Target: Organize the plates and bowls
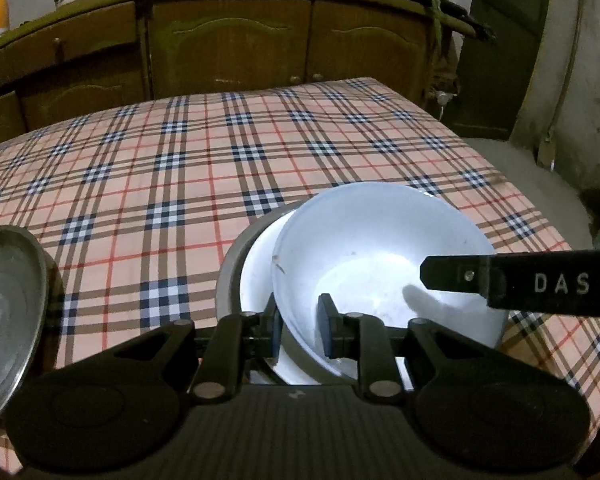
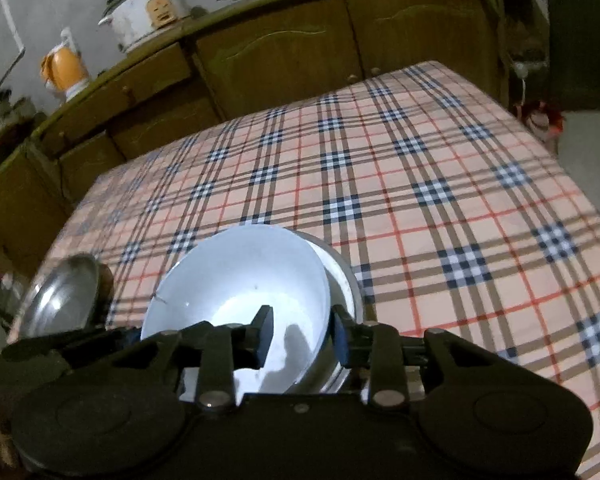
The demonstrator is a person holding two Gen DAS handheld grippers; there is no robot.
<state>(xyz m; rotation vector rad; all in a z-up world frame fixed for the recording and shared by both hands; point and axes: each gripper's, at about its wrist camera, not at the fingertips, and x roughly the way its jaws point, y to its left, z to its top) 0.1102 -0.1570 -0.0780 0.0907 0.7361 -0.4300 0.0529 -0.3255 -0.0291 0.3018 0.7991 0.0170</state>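
Note:
A white bowl (image 1: 360, 240) (image 2: 240, 272) leans tilted inside a second white bowl (image 1: 256, 276) (image 2: 336, 276), which sits in a steel bowl (image 1: 228, 264) (image 2: 352, 280) on the plaid tablecloth. My left gripper (image 1: 300, 330) is shut on the tilted bowl's near rim, one pad inside and one outside. My right gripper (image 2: 300, 338) straddles the opposite rim with a gap at the inner pad, so it stands open. Its finger (image 1: 520, 284), marked with letters, reaches into the bowl from the right in the left wrist view.
A steel plate (image 1: 4, 312) (image 2: 60, 300) lies to the left of the stack. The plaid table (image 1: 180, 160) (image 2: 440, 180) stretches away to wooden cabinets (image 1: 228, 48). A rice cooker (image 2: 148, 8) and an orange kettle (image 2: 64, 68) stand on the counter.

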